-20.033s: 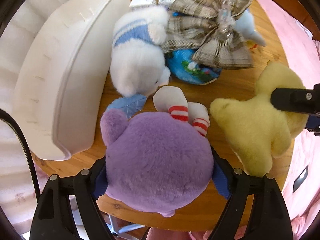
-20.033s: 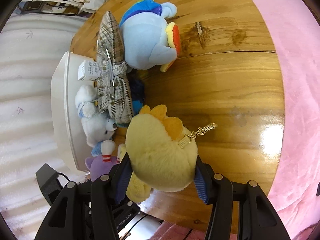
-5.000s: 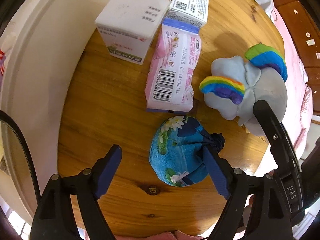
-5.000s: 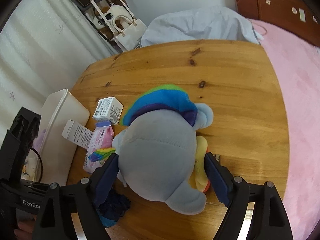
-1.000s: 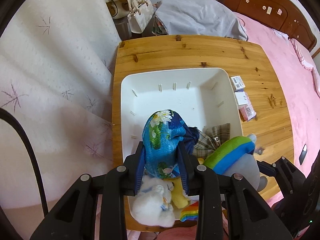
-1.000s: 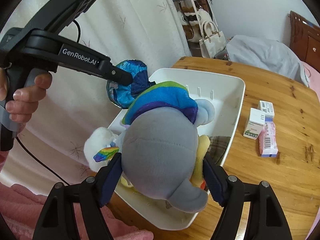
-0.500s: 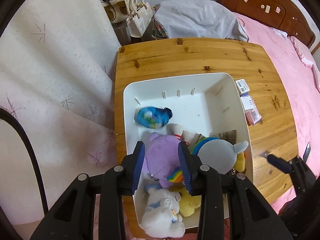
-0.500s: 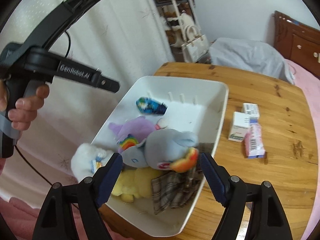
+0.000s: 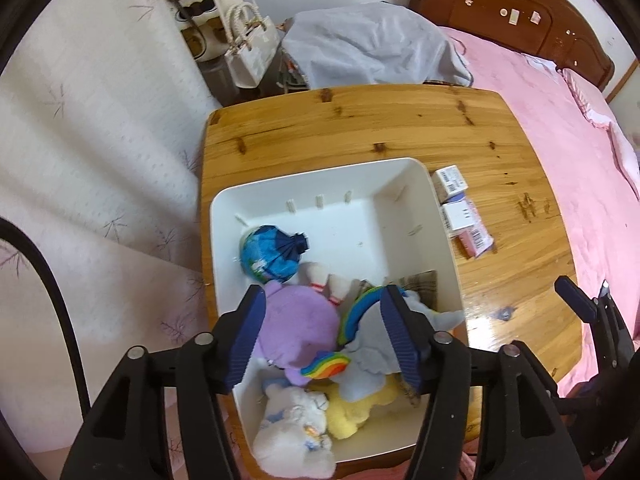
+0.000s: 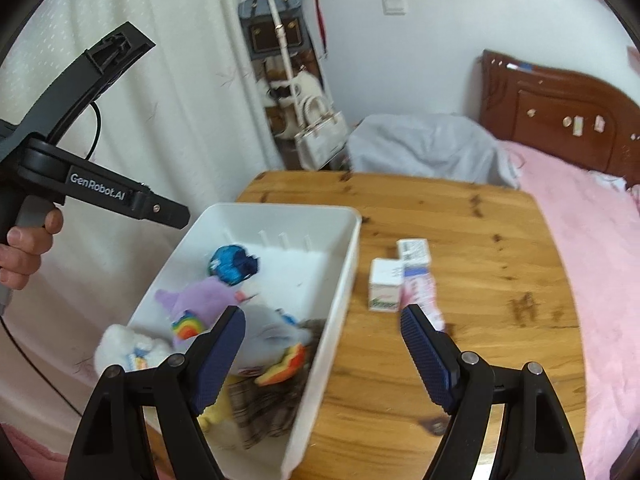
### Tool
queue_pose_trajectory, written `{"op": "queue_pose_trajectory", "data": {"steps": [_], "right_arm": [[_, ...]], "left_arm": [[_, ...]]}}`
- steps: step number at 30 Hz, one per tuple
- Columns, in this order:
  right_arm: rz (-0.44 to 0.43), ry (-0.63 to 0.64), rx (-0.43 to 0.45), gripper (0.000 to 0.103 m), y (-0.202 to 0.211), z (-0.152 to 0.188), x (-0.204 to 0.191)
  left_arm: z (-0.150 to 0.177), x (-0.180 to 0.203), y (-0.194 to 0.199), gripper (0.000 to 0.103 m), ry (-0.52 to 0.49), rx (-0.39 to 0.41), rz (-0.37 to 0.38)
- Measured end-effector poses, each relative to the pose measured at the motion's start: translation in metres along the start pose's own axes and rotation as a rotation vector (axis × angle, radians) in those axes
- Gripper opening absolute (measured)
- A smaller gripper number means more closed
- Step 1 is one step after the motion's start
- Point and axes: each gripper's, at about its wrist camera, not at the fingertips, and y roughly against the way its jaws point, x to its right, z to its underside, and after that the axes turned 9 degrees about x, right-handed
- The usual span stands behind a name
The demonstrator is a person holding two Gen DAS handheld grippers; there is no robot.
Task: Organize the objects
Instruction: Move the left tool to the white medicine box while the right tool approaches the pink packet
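Note:
A white bin [image 9: 448, 248] on the wooden table [image 9: 360, 128] holds a blue floral pouch [image 9: 272, 254], a purple plush [image 9: 296, 328], a grey rainbow plush [image 9: 376, 352], a white plush [image 9: 296, 436], a yellow plush [image 9: 352, 412] and a plaid bow [image 9: 420, 282]. My left gripper [image 9: 324, 336] hangs above the bin, its jaws opening with nothing between them. My right gripper [image 10: 320, 356] is open and holds nothing, above the bin's right rim [image 10: 344, 272]. The pouch [image 10: 232, 264] and grey plush [image 10: 268, 340] also show in the right wrist view.
Two small white boxes [image 10: 414, 252] [image 10: 384, 284] and a pink packet [image 10: 420, 292] lie on the table right of the bin. A pink bed [image 10: 592, 240] borders the table's right side, a curtain [image 9: 100, 160] its left. A hand [image 10: 24, 248] grips the left gripper's handle.
The left gripper let go of the blue pouch and the right let go of the grey rainbow plush; both now lie in the bin. The left jaws spread wider; the right gripper swung toward the table.

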Motion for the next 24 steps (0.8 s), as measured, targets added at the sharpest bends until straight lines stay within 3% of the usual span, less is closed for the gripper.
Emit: {"op": "queue_pose_trajectory", "data": {"steps": [5, 16, 24], "right_arm": [[0.039, 0.031, 0.027, 0.081, -0.001, 0.004, 0.016], [0.065, 0.112, 0.022, 0.081, -0.025, 0.016, 0.05], [0.031, 0.109, -0.006, 0.081, -0.049, 0.027, 0.077]], "left_arm": [[-0.014, 0.021, -0.007, 0.071, -0.02, -0.018, 0.023], [-0.046, 0.074, -0.026, 0.071, -0.028, -0.085, 0.059], [-0.064, 0.107, -0.057, 0.071, 0.013, -0.199, 0.083]]}}
